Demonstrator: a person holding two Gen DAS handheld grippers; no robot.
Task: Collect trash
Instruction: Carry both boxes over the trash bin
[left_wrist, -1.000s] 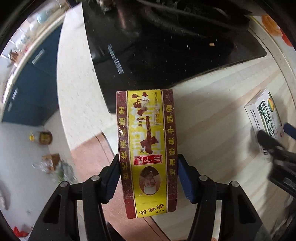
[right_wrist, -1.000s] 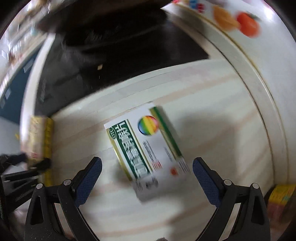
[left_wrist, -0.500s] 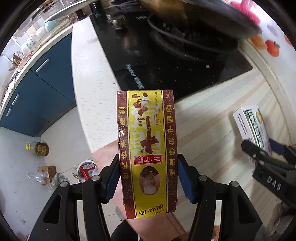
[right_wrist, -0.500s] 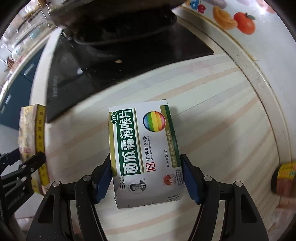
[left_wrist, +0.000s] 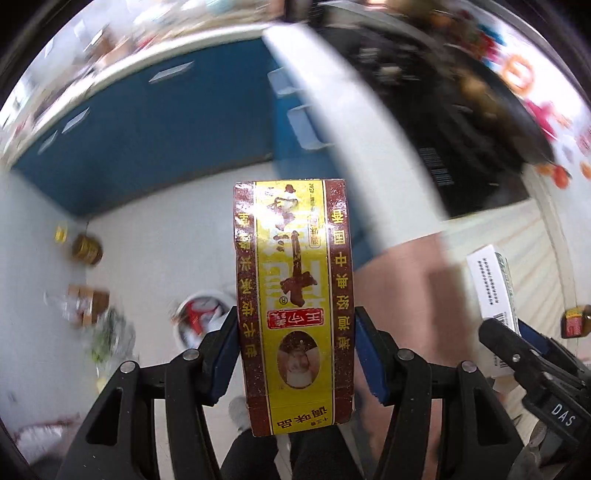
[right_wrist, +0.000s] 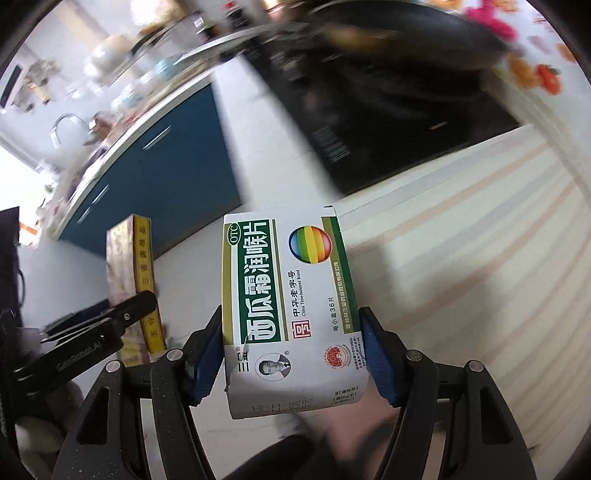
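Your left tongs (left_wrist: 295, 354) are clamped on the tall yellow-and-maroon cardboard seasoning box (left_wrist: 293, 295), gripped low with most of it standing past the pads — a quick swing could lever it loose. Your right tongs (right_wrist: 291, 350) pinch the white-and-green cardboard lozenge box (right_wrist: 290, 295) by its soft sides, clear of the striped table (right_wrist: 480, 258); squeeze harder and it buckles. Far below, the white waste bin (left_wrist: 201, 314) sits on the floor — release off-centre and both boxes miss.
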